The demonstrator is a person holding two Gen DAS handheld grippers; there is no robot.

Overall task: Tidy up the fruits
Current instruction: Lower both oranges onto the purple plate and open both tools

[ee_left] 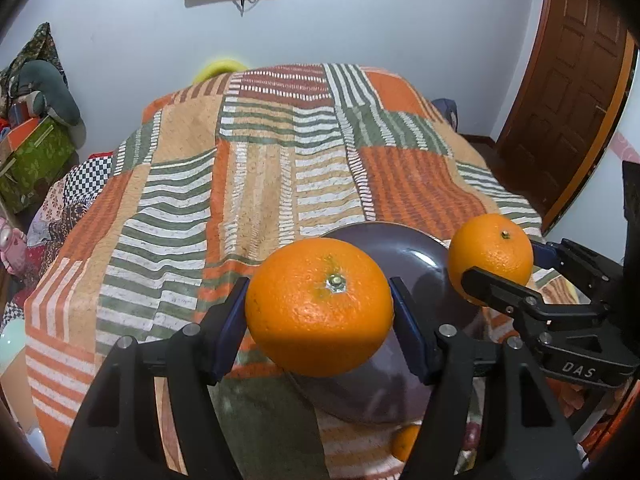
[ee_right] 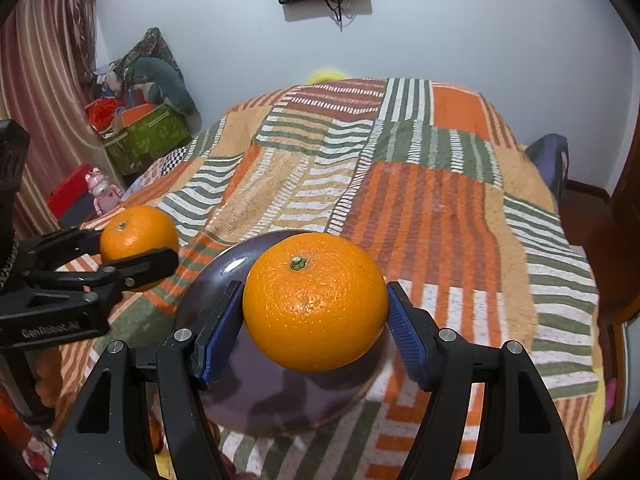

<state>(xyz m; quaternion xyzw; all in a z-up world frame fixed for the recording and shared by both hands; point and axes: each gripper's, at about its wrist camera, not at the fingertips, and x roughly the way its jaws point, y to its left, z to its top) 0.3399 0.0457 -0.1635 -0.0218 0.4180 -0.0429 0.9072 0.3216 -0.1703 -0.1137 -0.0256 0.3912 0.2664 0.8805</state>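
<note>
1. Two oranges are held in the air above a bed covered with a patchwork quilt [ee_left: 256, 184] of orange, green and white stripes.
2. The left gripper [ee_left: 318, 312] is closed on the left orange [ee_left: 319, 306], blue pads pressing its two sides, stem end facing up.
3. The right gripper [ee_right: 315, 306] grips the right orange [ee_right: 315, 302] the same way, pads on both flanks.
4. Each gripper also shows in the other's view, off to one side, with its fruit clamped.
5. One dark purple plate [ee_right: 224, 272] lies on the quilt beneath and between them; the right orange hangs over it, the left one over its near-left edge.
6. The step in hand looks like setting both fruits onto the plate. Done well, each would be lowered until it rests on the plate's flat centre before the pads part, one fruit to each side so they do not knock together or roll off the soft bedding.
7. Count: two held oranges, one plate, and one further orange fruit [ee_left: 405, 442] half hidden at the near edge.
</note>
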